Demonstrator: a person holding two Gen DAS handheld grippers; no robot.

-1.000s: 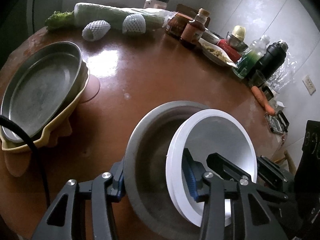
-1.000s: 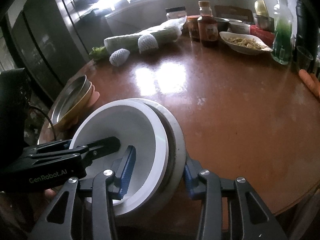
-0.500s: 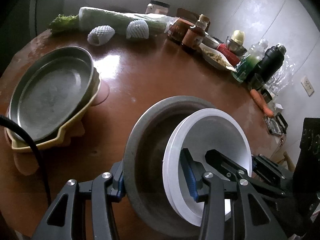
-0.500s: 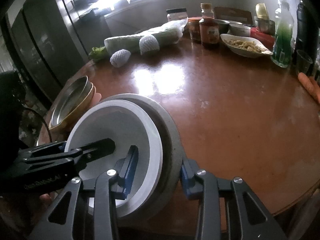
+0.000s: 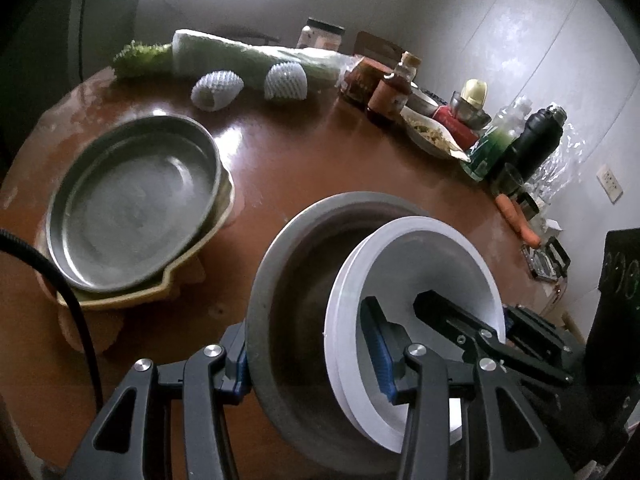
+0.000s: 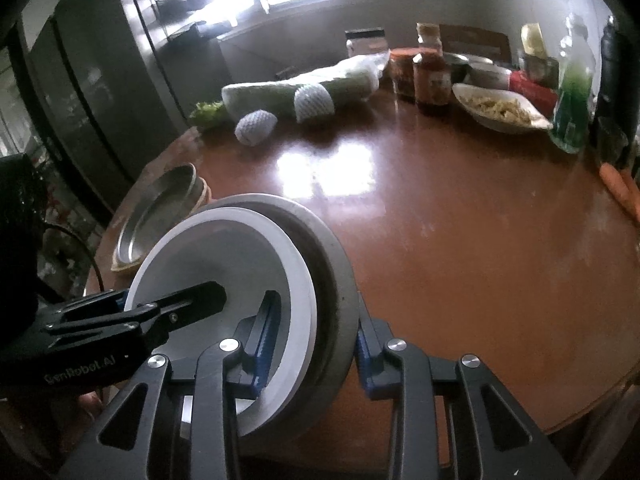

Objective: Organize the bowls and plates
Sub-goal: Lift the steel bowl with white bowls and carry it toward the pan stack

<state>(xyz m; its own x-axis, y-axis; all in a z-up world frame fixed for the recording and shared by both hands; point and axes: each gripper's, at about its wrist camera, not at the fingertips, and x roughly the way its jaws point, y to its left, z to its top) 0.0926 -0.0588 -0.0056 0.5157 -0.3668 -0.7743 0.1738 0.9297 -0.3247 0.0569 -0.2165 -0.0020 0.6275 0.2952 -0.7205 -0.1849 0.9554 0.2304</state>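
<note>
Stack of bowls held up over round brown table (image 5: 304, 168), lower centre of both wrist views. Grey bowl (image 5: 292, 320) outermost, white bowl (image 5: 424, 264) nested inside, a second white rim just under it. Left gripper (image 5: 308, 356) clamped across the stack: one blue-padded finger outside grey wall at lower left, other inside the white bowl. Right gripper (image 6: 312, 340) clamped likewise from the opposite side: one finger inside white bowl (image 6: 224, 264), other outside grey bowl (image 6: 332, 280) at lower centre. Each gripper visible in the other's view, black finger reaching into the white bowl's hollow. Stack tilted, open sides facing the cameras.

Left-middle of left view: metal oval dish (image 5: 132, 208) nested in yellow dish (image 5: 192, 256), both on table; pinkish mat edge under them, dark cable crossing lower left. Same pair at left-middle of right view (image 6: 160, 212), just beyond the held stack.

Top of left view: long wrapped green vegetable (image 5: 248, 60), two white foam-net fruits (image 5: 218, 90) just in front of it. Upper right: sauce bottles (image 5: 394, 88), white dish of food (image 5: 430, 136), green bottle (image 5: 496, 144), black flask (image 5: 536, 136), carrot (image 5: 516, 216) near table edge. Bright window glare on tabletop, centre of right view.
</note>
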